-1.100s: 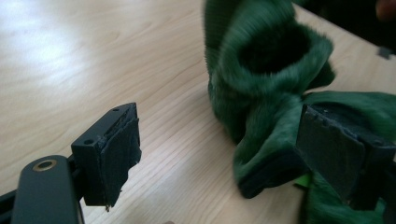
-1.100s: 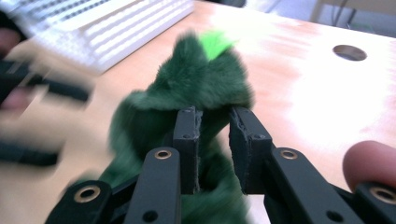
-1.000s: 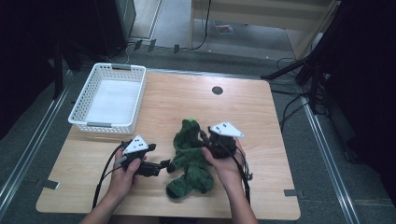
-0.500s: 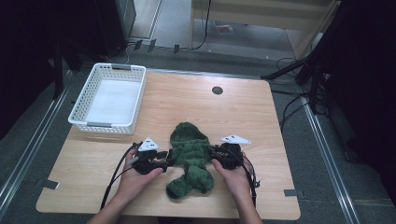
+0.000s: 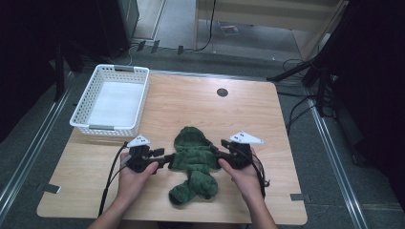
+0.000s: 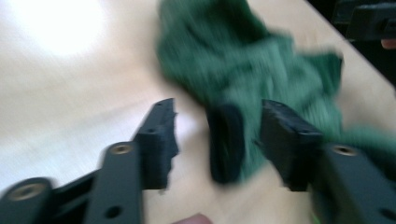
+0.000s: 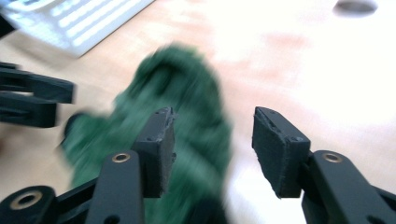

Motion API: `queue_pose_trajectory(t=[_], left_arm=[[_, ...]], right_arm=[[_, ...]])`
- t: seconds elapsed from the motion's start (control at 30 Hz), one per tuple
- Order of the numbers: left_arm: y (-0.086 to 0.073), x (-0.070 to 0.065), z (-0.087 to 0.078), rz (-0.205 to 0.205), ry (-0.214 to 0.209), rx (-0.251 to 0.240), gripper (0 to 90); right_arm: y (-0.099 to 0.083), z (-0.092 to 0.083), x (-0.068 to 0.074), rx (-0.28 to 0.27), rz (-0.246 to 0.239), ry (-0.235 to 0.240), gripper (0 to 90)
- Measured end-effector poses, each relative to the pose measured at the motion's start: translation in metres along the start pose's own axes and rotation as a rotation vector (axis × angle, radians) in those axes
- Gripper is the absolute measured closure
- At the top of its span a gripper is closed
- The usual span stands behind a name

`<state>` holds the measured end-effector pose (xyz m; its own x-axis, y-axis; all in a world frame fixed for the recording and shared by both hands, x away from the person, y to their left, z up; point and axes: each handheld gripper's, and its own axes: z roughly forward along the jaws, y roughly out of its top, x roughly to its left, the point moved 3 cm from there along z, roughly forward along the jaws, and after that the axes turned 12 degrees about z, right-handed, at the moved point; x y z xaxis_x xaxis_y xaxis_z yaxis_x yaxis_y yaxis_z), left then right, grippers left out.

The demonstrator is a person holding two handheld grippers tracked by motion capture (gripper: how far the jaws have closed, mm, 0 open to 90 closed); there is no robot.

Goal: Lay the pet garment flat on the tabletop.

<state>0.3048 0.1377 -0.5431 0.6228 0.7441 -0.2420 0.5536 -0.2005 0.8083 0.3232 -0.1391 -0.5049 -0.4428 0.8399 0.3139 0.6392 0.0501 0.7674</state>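
Note:
A green knitted garment lies crumpled on the wooden table, with its hood end pointing away from me. My left gripper sits at the garment's left edge. In the left gripper view it stands open, with a dark cuff of the garment between the jaws. My right gripper is at the garment's right edge. It is open too, its left finger over the green garment and bare table under the gap. Both gripper views are blurred.
A white slotted basket stands at the table's far left, with nothing in it. A dark round hole is set in the tabletop near the far edge. Cables trail from both grippers towards me.
Both hands have dropped lower and moved apart to the garment's two sides. The garment now lies flatter and more spread out than a second ago.

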Motion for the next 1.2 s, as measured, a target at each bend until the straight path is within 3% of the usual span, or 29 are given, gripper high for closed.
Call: queue_pose_trajectory(t=[0.03, 0.07, 0.13, 0.17, 0.2, 0.27, 0.33, 0.4, 0.43, 0.47, 0.5, 0.53, 0.57, 0.63, 0.73, 0.77, 0.8, 0.83, 0.9, 0.93, 0.97, 1.03, 1.07, 1.13, 1.17, 1.2], left_arm=[[0.000, 0.000, 0.000, 0.000, 0.000, 0.000, 39.9], [0.007, 0.002, 0.004, -0.013, 0.027, 0.012, 39.9], [0.018, 0.007, 0.019, -0.031, 0.056, 0.072, 36.7], [0.024, 0.010, 0.035, -0.017, 0.120, 0.135, 33.5], [0.024, 0.010, 0.035, -0.017, 0.120, 0.135, 34.7], [0.027, 0.013, 0.046, -0.006, 0.154, 0.173, 35.8], [0.027, 0.014, 0.054, 0.000, 0.176, 0.195, 41.5], [0.027, 0.014, 0.060, 0.022, 0.188, 0.206, 53.0], [0.028, 0.014, 0.062, 0.037, 0.165, 0.212, 61.6], [0.029, 0.014, 0.065, 0.049, 0.128, 0.213, 81.1], [0.031, 0.013, 0.067, 0.066, 0.108, 0.216, 81.1], [0.034, 0.014, 0.068, 0.089, 0.105, 0.210, 89.2], [0.037, 0.014, 0.070, 0.102, 0.106, 0.209, 90.0], [0.048, 0.017, 0.074, 0.113, 0.139, 0.196, 90.0], [0.051, 0.021, 0.078, 0.107, 0.153, 0.208, 88.4], [0.051, 0.023, 0.079, 0.100, 0.160, 0.212, 80.9], [0.051, 0.027, 0.078, 0.077, 0.144, 0.206, 59.2], [0.051, 0.030, 0.077, 0.051, 0.106, 0.194, 59.2], [0.054, 0.033, 0.068, 0.047, 0.065, 0.154, 52.1], [0.056, 0.034, 0.064, 0.041, 0.068, 0.124, 49.1], [0.059, 0.035, 0.061, 0.024, 0.068, 0.097, 49.1], [0.064, 0.038, 0.059, -0.034, 0.067, 0.050, 49.2], [0.066, 0.038, 0.062, -0.082, 0.044, 0.049, 49.4], [0.066, 0.037, 0.066, -0.087, 0.041, 0.070, 48.8], [0.065, 0.036, 0.069, -0.078, 0.045, 0.106, 47.8], [0.063, 0.035, 0.074, -0.069, 0.057, 0.148, 47.8]], right_arm=[[0.000, 0.000, 0.000, 0.000, 0.000, 0.000, 49.1], [0.008, 0.006, 0.000, -0.005, -0.030, -0.031, 49.0], [0.018, 0.024, 0.000, 0.012, -0.086, -0.072, 45.8], [0.022, 0.045, 0.000, 0.081, -0.083, -0.081, 39.3], [0.022, 0.045, 0.000, 0.081, -0.083, -0.081, 39.3], [0.017, 0.065, 0.000, 0.160, -0.100, -0.073, 39.3], [0.011, 0.077, 0.002, 0.205, -0.147, -0.108, 50.3], [0.008, 0.081, -0.002, 0.220, -0.162, -0.146, 72.4], [0.010, 0.078, -0.006, 0.191, -0.134, -0.154, 78.6], [0.016, 0.070, -0.018, 0.123, -0.033, -0.141, 86.6], [0.016, 0.070, -0.018, 0.123, -0.033, -0.141, 86.6], [0.020, 0.062, -0.029, 0.077, 0.018, -0.162, 88.8], [0.019, 0.060, -0.033, 0.067, 0.017, -0.181, 88.7], [0.016, 0.059, -0.038, 0.084, 0.005, -0.186, 87.9], [0.010, 0.058, -0.041, 0.094, -0.048, -0.224, 85.8], [0.007, 0.057, -0.043, 0.107, -0.059, -0.256, 78.4], [0.006, 0.052, -0.050, 0.131, 0.008, -0.236, 59.5], [0.006, 0.052, -0.050, 0.131, 0.008, -0.236, 59.5], [0.010, 0.043, -0.056, 0.125, 0.083, -0.223, 54.0], [0.019, 0.035, -0.056, 0.078, 0.106, -0.189, 55.3], [0.019, 0.035, -0.056, 0.078, 0.106, -0.189, 55.3], [0.027, 0.036, -0.050, 0.053, 0.109, -0.136, 56.4], [0.035, 0.044, -0.039, 0.043, 0.100, -0.086, 54.7], [0.037, 0.051, -0.034, 0.047, 0.097, -0.080, 53.0], [0.038, 0.066, -0.026, 0.076, 0.096, -0.093, 50.2], [0.038, 0.066, -0.026, 0.076, 0.096, -0.093, 50.2]])
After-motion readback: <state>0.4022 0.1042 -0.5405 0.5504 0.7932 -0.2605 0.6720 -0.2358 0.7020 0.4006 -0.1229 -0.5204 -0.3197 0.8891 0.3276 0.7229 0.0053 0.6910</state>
